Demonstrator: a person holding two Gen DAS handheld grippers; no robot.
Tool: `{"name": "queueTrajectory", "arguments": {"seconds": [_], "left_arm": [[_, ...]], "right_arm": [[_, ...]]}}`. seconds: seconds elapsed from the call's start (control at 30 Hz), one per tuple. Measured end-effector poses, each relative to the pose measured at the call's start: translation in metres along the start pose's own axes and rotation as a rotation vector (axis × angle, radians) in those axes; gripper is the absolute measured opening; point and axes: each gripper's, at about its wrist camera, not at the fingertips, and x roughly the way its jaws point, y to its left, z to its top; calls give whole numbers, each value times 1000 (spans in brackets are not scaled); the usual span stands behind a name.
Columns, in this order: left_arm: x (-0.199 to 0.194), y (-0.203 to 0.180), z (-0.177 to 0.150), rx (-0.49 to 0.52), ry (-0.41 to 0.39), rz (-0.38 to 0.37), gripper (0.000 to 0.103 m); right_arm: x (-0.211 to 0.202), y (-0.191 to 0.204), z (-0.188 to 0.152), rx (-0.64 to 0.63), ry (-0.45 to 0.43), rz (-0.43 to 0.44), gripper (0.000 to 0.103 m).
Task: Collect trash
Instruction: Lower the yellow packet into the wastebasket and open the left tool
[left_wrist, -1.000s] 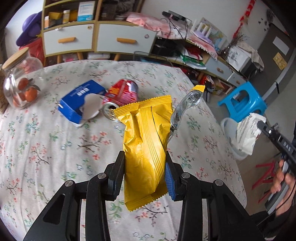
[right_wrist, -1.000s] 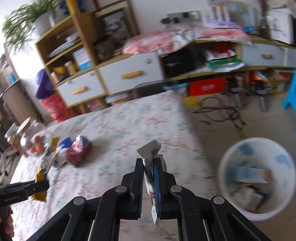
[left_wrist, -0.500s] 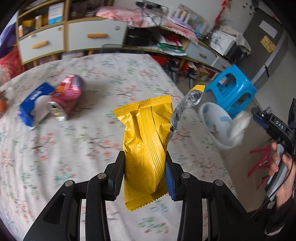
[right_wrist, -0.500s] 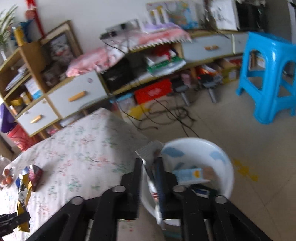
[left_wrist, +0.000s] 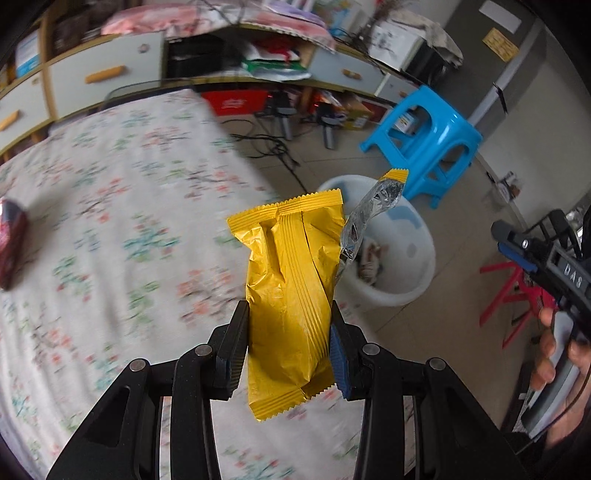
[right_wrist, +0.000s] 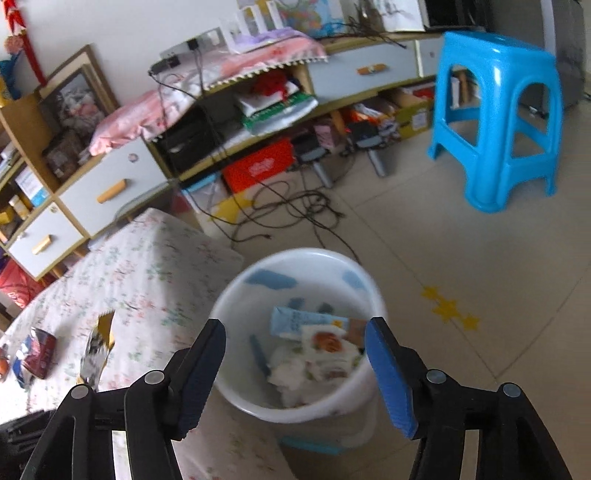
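The left claw (left_wrist: 290, 345) pinches a yellow snack wrapper (left_wrist: 291, 291) by its lower half, the bag standing up between the pads and its torn silver flap (left_wrist: 360, 225) hanging off to the right of the jaws; the white bin (left_wrist: 402, 280) sits on the floor ahead of this claw and to its right, past the edge of the flowered table (left_wrist: 110, 206) that lies below and to the left; the risk, as I judge it, is a release made too soon, which would drop the bag onto the cloth or the floor short of the rim; the loose flap could also catch the rim and leave the wrapper draped over the wall. The right claw (right_wrist: 295, 363) hovers directly over the bin (right_wrist: 240, 280), its jaws opening and nothing between them, a white wrapper (right_wrist: 327, 354) lying among the rubbish straight below; since both claws head for the same mouth, the right claw (left_wrist: 517, 243), seen to the right of the left one, could be struck if it does not clear away. A crushed red can (right_wrist: 38, 350) and a blue carton beside it remain on the table far to the left of the right claw, so more collecting is left; a hurried swing back could knock them off the table.
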Motion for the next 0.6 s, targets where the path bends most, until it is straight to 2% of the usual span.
{"name": "queueTrajectory", "arguments": {"seconds": [0.3, 0.43, 0.47, 0.57, 0.6], "left_arm": [[38, -45, 28, 66, 11, -29, 42], [45, -56, 40, 87, -31, -59, 43], [44, -56, 41, 94, -46, -67, 49], [45, -60, 46, 104, -68, -47, 80], [44, -59, 46, 98, -70, -34, 87]], "right_arm": [[2, -29, -3, 4, 42, -73, 71], [3, -33, -2, 14, 53, -75, 71], [4, -35, -1, 16, 54, -75, 71], [5, -35, 0, 23, 59, -78, 71], [5, -36, 0, 27, 60, -78, 71]]}}
